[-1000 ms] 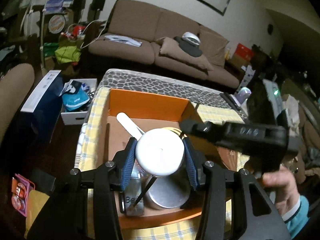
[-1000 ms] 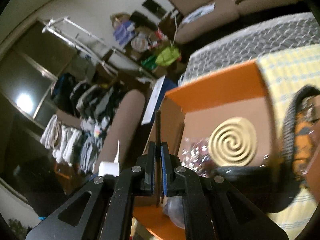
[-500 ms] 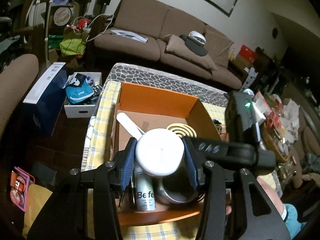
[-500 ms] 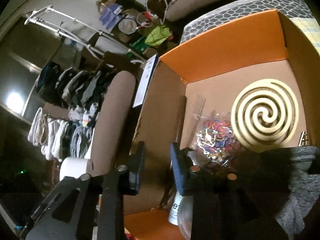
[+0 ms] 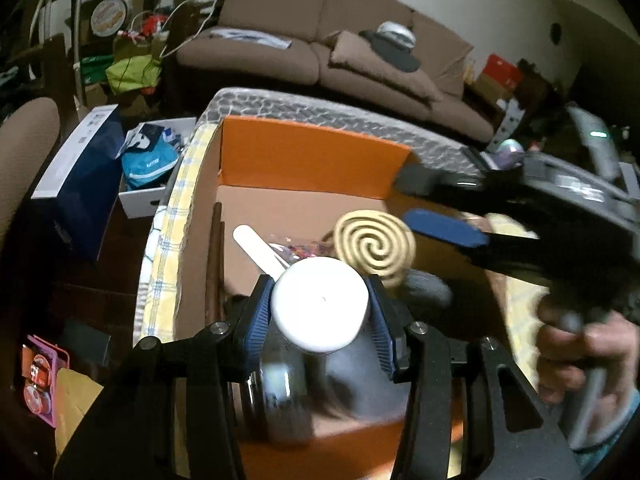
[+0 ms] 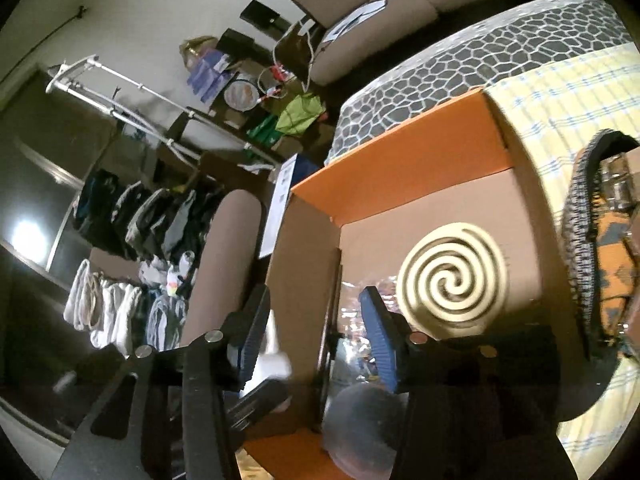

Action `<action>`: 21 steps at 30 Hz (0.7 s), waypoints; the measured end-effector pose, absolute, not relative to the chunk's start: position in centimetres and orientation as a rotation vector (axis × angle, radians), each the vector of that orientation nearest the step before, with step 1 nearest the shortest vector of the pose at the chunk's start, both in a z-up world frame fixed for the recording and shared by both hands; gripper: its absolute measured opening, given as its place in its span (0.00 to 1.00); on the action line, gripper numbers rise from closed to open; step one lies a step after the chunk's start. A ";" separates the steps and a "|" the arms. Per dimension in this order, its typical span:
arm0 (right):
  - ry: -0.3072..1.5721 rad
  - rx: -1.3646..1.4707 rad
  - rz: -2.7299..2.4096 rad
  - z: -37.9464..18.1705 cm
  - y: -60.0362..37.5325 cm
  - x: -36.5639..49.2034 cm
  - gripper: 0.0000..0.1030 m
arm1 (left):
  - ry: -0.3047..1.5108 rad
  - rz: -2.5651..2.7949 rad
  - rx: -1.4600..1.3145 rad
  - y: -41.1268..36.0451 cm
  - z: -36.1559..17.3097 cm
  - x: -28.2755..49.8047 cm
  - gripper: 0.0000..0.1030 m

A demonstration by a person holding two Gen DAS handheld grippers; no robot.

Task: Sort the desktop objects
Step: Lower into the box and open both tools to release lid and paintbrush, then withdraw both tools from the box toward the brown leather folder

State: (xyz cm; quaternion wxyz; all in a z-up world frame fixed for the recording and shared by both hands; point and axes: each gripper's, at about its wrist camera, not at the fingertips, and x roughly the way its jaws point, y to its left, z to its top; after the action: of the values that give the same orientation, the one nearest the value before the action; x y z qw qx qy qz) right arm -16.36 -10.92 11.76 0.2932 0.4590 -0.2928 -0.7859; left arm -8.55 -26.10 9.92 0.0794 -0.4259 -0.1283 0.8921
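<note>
My left gripper (image 5: pixel 319 294) is shut on a jar with a white lid (image 5: pixel 320 316), held low over the near end of the orange cardboard box (image 5: pixel 312 156). Beneath it lies a blurred round shiny container (image 5: pixel 288 392). In the box rest a cream spiral coil (image 5: pixel 374 246), a white flat stick (image 5: pixel 256 248) and a thin dark stick (image 5: pixel 214 256) along the left wall. My right gripper (image 6: pixel 316 304) hovers over the box's left wall (image 6: pixel 304 264), its jaws opening with nothing held between them. The dark stick (image 6: pixel 334 300) lies just beyond its pads.
The box sits on a yellow checked cloth (image 6: pixel 560 92) over a pebble-patterned cover (image 6: pixel 460 68). A grey and orange knitted pouch (image 6: pixel 600 248) lies right of the box. A sofa (image 5: pixel 320 40), a blue carton (image 5: pixel 80 168) and a brown chair back (image 6: pixel 224 260) surround the table.
My right gripper went from shut on the dark stick to open, and the stick now lies in the box by its left wall. The left gripper sank toward the box with the jar.
</note>
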 end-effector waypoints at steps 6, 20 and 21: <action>-0.722 1.218 -2.119 12.4 -9.9 -16.0 0.48 | -0.370 2.747 -1.320 -26.9 8.1 -11.2 0.42; -0.590 1.221 -2.162 12.5 -8.0 -14.6 0.49 | -0.420 2.736 -1.486 -25.5 8.0 -13.8 0.42; -0.587 1.222 -2.163 12.6 -7.9 -14.5 0.49 | -0.436 2.732 -1.484 -25.7 8.1 -13.8 0.42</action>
State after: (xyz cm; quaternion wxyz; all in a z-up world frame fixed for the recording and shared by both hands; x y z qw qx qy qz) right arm -14.51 -7.85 12.56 0.2903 0.4580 -0.2202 -0.8108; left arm -13.82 -25.72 8.09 0.0009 -0.4728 -0.1389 0.8702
